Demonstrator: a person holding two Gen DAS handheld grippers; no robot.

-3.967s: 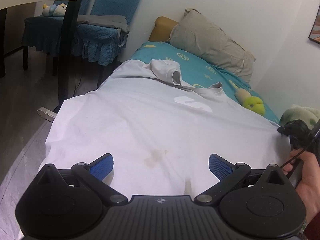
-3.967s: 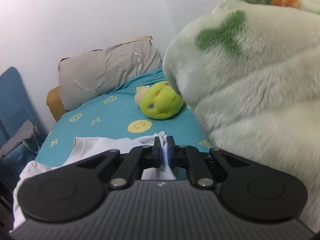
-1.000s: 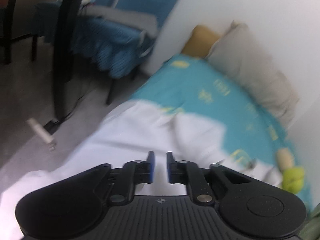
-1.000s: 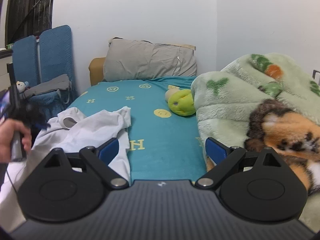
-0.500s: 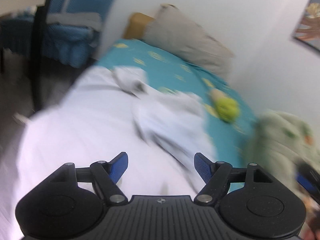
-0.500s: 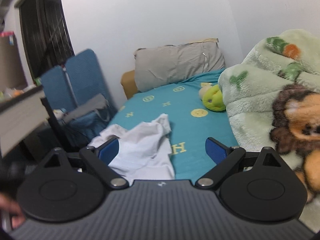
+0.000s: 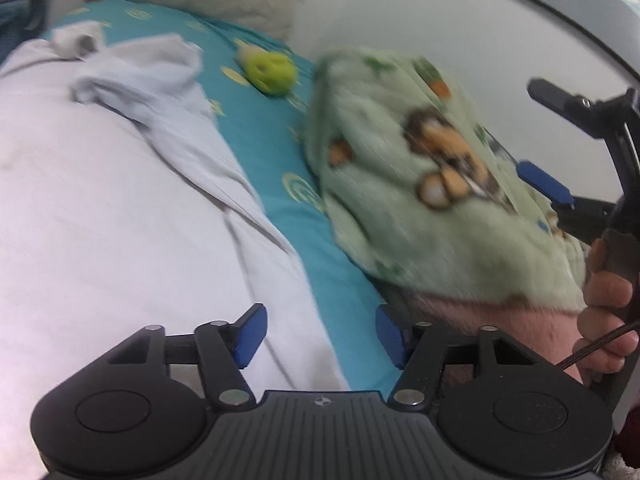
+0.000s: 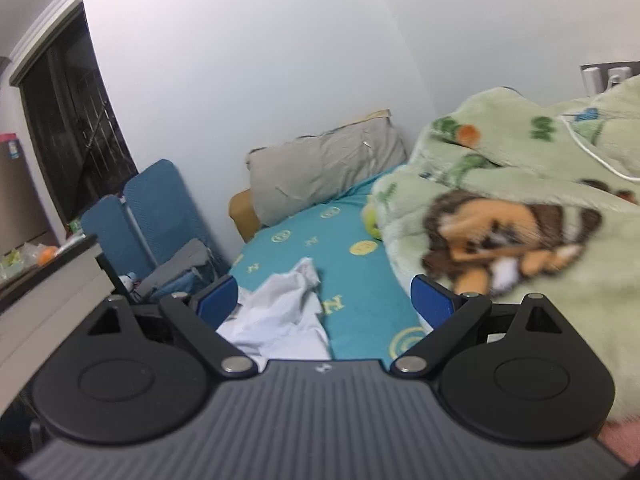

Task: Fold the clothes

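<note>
The white cotton T-shirt point(image 7: 120, 184) lies on the teal smiley-print bed sheet point(image 7: 276, 148), its right side turned over onto the body in a loose, rumpled flap with a diagonal edge. By the look of it, one side fold is in; the other side and the crosswise fold remain. Its long axis runs near to far, the bunched sleeve end pointing at the far grey pillow point(image 8: 324, 172). Both the left hand-held gripper point(image 7: 318, 336) and the right hand-held gripper point(image 8: 324, 294) hover spread wide, holding nothing.

White shirt point(image 7: 120, 184), rumpled, loosely folded on teal bed point(image 7: 276, 160).
</note>
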